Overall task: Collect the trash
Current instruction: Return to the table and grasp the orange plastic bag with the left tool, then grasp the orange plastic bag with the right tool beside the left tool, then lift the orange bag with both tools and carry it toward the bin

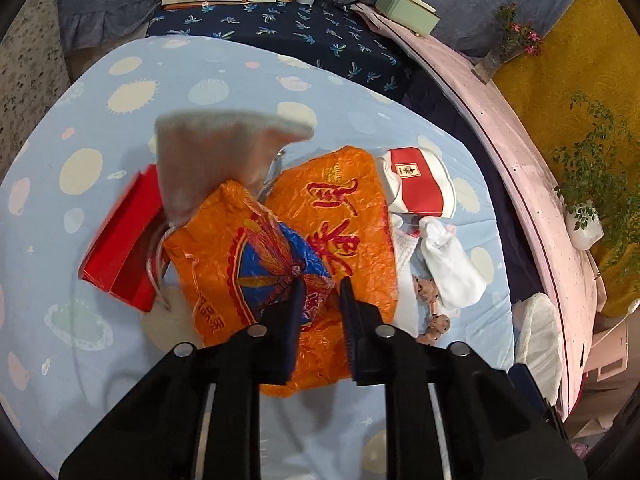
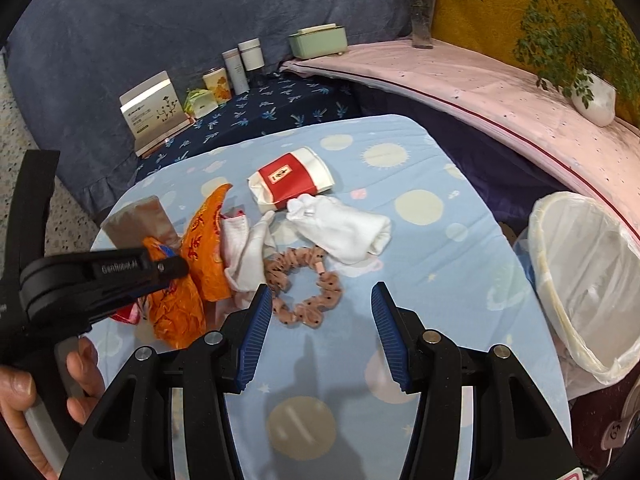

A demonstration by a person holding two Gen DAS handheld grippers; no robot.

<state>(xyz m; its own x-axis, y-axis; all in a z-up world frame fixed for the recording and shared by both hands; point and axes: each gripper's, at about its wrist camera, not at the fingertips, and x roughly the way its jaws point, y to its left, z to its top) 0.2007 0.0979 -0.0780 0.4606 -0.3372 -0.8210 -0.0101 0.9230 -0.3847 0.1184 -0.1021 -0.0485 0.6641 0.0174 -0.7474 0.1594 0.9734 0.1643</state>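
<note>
An orange plastic wrapper [image 1: 320, 240] with red characters lies crumpled on the blue table. My left gripper [image 1: 322, 284] hovers right over it, jaws slightly apart, nothing between them; in the right wrist view its tip [image 2: 172, 266] touches the wrapper [image 2: 200, 256]. My right gripper [image 2: 318, 300] is open and empty above a pink scrunchie [image 2: 308, 292]. A bin with a white liner [image 2: 580, 280] stands at the table's right edge.
On the table lie a red box [image 1: 124, 240], a grey pouch [image 1: 208, 160], a red-and-white pouch [image 2: 292, 182] and white socks [image 2: 344, 228]. Boxes and jars [image 2: 236, 68] stand behind. Potted plants [image 2: 592, 92] sit on the pink ledge.
</note>
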